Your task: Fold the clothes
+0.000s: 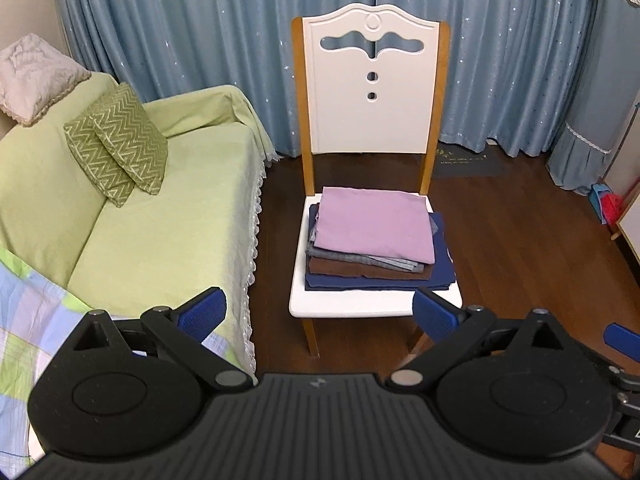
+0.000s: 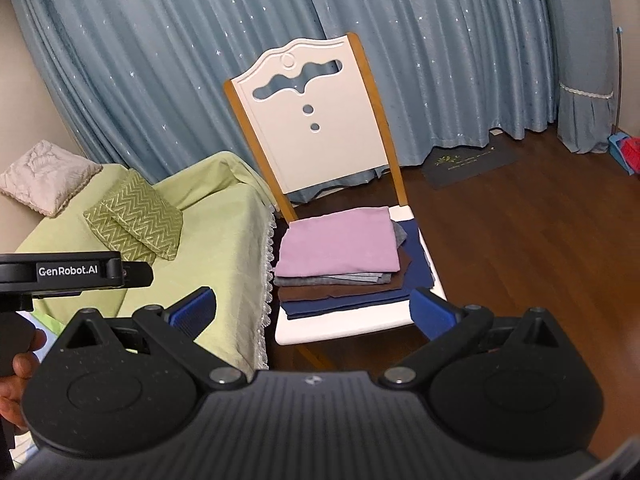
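Note:
A stack of folded clothes sits on the seat of a white chair (image 1: 320, 306) (image 2: 344, 326). A pink cloth (image 1: 376, 224) (image 2: 340, 242) lies on top, above grey, brown (image 1: 344, 268) and navy (image 1: 442, 236) pieces. My left gripper (image 1: 320, 314) hovers open in front of the seat's near edge, nothing between its blue pads. My right gripper (image 2: 312, 312) is also open and empty, held short of the chair's front. The left gripper's body (image 2: 76, 270) shows at the left of the right wrist view, with a hand (image 2: 20, 364) on its handle.
A sofa under a green cover (image 1: 168, 216) (image 2: 208, 232) stands left of the chair, carrying zigzag cushions (image 1: 120, 144) (image 2: 138, 216) and a pale pillow (image 1: 36, 76). A checked quilt (image 1: 24, 320) lies at lower left. Blue curtains (image 1: 200, 20) hang behind; dark wood floor (image 1: 520, 240) spreads right.

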A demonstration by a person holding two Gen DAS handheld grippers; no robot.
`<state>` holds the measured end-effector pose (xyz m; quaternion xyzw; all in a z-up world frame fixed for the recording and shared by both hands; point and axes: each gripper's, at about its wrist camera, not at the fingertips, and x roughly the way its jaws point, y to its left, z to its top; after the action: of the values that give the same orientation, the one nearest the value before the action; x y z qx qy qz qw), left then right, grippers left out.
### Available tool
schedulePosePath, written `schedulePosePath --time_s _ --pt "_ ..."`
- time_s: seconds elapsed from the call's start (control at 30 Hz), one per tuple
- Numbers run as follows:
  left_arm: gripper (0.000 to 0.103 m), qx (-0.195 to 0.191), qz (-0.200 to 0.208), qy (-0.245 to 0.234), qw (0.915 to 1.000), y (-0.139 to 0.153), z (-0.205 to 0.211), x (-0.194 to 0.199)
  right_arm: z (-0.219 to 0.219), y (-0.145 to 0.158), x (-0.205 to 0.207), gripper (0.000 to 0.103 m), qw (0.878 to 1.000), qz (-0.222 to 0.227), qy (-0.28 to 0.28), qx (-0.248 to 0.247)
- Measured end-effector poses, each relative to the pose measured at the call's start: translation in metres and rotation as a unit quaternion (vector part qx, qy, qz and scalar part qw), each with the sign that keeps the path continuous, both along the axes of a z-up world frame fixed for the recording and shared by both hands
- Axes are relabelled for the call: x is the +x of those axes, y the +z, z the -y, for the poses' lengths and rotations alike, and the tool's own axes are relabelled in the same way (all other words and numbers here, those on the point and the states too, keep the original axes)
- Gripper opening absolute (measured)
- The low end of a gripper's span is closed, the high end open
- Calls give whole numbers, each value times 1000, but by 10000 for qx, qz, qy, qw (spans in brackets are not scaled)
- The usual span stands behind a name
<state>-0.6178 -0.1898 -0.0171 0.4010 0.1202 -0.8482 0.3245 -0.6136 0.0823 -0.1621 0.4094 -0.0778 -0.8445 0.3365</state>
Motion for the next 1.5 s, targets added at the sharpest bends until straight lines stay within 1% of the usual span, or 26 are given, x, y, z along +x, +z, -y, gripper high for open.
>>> schedulePosePath --time_s 0.13,0.37,0.6,0.83,1.07,1.37,1.5 --pt "101 -8 40 -30 10000 5 -1 7 1 12 6 102 10000 14 27 69" --pt "101 64 95 -60 9999 14 -2 15 -1 23 15 102 9998 123 22 163" --pt "101 -48 200 -127 9997 24 -4 16 0 29 20 102 9996 152 28 232" --pt "101 -108 182 -144 9997 31 -3 16 0 24 21 102 9994 278 -27 222" --pt "101 -129 239 -269 9993 27 1 12 4 17 21 102 9992 342 -124 149" --pt "101 -172 212 -352 9990 29 11 11 10 11 13 102 9980 399 -469 105" --pt "101 -118 216 -365 9990 26 15 12 19 8 12 102 9980 407 -456 139"
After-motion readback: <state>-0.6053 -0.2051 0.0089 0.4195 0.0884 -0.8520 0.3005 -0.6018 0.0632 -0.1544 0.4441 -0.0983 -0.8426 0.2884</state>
